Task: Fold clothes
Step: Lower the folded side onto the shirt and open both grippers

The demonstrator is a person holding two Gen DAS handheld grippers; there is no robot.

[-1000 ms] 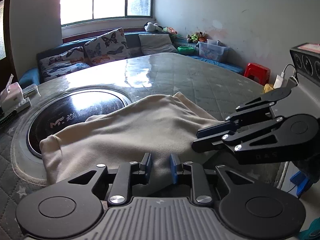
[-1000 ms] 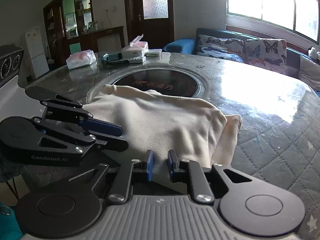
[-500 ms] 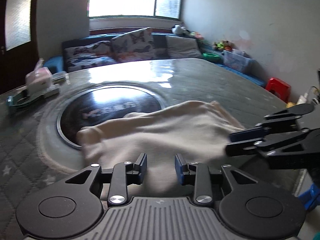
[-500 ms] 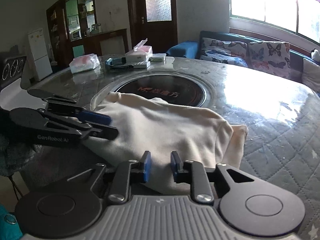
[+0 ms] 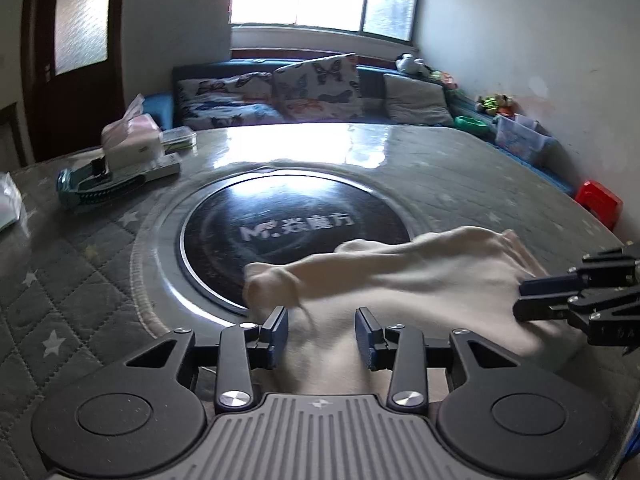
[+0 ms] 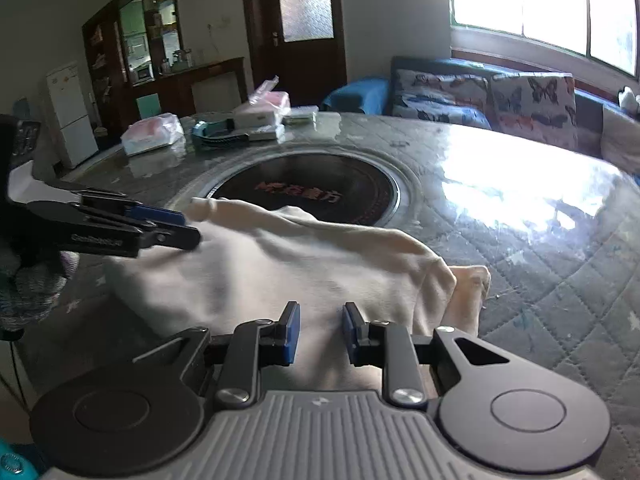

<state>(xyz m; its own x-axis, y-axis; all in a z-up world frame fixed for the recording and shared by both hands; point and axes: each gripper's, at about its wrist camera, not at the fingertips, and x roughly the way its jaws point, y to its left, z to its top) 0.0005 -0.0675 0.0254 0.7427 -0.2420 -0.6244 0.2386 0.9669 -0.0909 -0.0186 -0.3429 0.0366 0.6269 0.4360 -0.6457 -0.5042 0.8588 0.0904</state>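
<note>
While the cream garment (image 5: pixel 420 280) lies folded on the worktop (image 5: pixel 460 168), directly ahead of and beneath both tongs, a fold looks just finished and let go. Left tongs (image 5: pixel 322 330) have just been opening; cloth shows between the jaws but is not pinched. Right tongs (image 6: pixel 318 332) stand released likewise, jaws parted over the near edge. Judged next: pick fresh edges of the garment, one per side, clamp both firmly, and carry them across evenly so the layers stay aligned.

We are seeing a cream garment (image 5: pixel 420 280) lying on a grey quilted, star-dotted table cover (image 5: pixel 80 280). Butterfly-print cushions (image 5: pixel 316 84) are lining the far blue sofa (image 6: pixel 356 94).
</note>
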